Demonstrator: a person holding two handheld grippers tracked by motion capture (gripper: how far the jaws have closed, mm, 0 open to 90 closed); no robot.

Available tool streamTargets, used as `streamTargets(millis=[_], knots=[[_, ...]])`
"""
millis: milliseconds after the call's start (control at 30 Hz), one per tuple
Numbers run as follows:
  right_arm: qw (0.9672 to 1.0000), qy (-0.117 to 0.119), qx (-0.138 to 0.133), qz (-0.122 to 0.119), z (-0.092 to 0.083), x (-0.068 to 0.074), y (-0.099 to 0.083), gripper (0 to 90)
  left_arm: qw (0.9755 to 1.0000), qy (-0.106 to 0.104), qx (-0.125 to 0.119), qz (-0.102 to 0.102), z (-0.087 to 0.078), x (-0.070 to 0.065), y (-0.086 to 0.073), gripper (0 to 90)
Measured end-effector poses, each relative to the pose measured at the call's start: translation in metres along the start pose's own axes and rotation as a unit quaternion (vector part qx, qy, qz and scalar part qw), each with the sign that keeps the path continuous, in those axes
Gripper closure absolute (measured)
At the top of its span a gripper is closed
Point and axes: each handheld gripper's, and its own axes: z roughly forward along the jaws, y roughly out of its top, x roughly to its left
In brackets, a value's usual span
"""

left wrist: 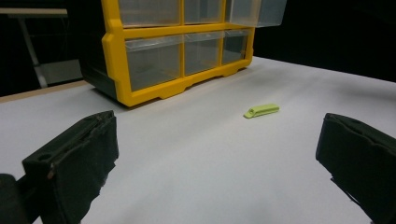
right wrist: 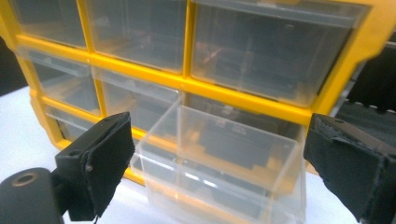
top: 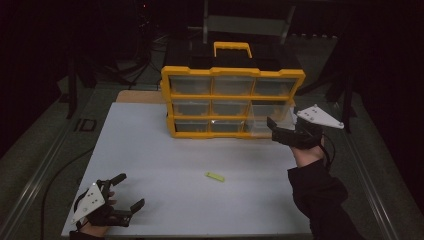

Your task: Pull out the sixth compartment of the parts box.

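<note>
A yellow organizer [top: 232,75] with clear drawers stands at the back of the white table [top: 150,160]. Its middle-row right drawer [top: 265,114] is pulled out and looks empty. My right gripper [top: 285,127] hovers open just in front of that drawer [right wrist: 219,186], one jaw on each side of it and not touching. A small lime-green piece [top: 215,176] lies flat on the table in front of the organizer. My left gripper [top: 131,190] rests open near the front left corner, facing the green piece [left wrist: 261,111] from well short of it.
The organizer [left wrist: 177,51] has a yellow carry handle [top: 232,47] on top. A brown board [top: 140,96] edges the table behind it on the left. Dark stands and a shelf [top: 245,22] surround the table.
</note>
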Motion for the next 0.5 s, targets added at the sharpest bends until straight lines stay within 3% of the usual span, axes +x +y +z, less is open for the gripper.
streamTargets(millis=[300,500], knots=[[1.0,0.003,-0.003,-0.006,-0.007,0.008,-0.018,8.2,1.0,0.0,0.001,0.0,0.0,0.0,0.0,0.0],[0.9998,0.019,-0.007,0.002,-0.011,0.009,-0.03,8.6,1.0,0.0,0.002,0.001,0.0,0.0,0.0,0.0]])
